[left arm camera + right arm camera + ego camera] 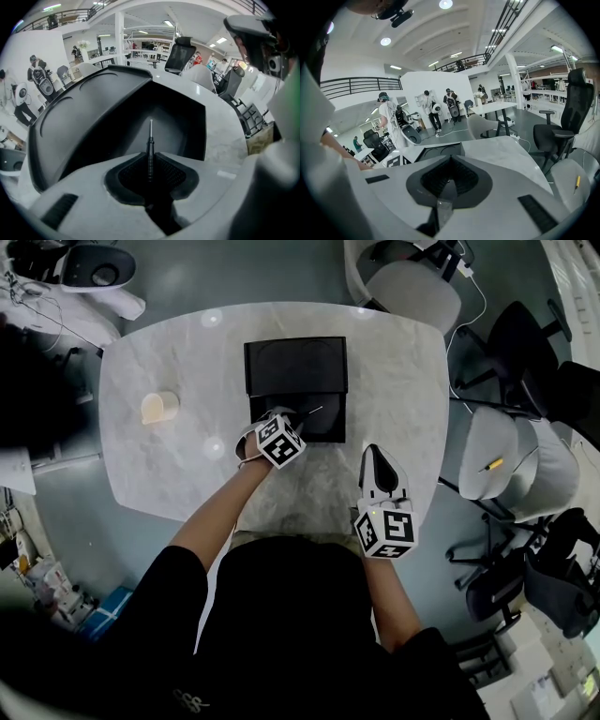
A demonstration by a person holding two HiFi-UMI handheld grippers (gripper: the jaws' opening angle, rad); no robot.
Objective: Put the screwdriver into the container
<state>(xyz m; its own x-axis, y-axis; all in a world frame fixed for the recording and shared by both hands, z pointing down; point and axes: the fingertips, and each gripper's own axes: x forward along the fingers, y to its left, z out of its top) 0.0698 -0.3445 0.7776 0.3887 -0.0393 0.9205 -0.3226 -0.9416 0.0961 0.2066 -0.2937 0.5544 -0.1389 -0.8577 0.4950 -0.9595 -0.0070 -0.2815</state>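
screwdriver: The screwdriver (150, 149) is off the surface, clamped by its dark handle with the thin metal shaft sticking straight forward. Its tip hangs over the open container and does not touch it.
left gripper: The left gripper (150, 158) has its fingers (133, 174) closed partway, pressing on the handle from both sides. Held at the near edge of the box, this grip probably aims the tool into the cavity so it can be let go there.
container: The black container (199, 136) stands in the middle of the surface with its lid (295, 367) folded open on the far side. This leaves the deep near compartment exposed to the tool.
contents: The part of the compartment that shows looks empty, so the screwdriver is not yet inside.
right gripper: The right gripper (450, 160) has its fingers brought together on nothing. It rests near the person, to the right of the box, apparently keeping out of the way.
surface: The pale marbled surface (394, 381) carries the box.
cup: A cream cup (159, 407) sits well apart to the left; I cannot tell what is in it.
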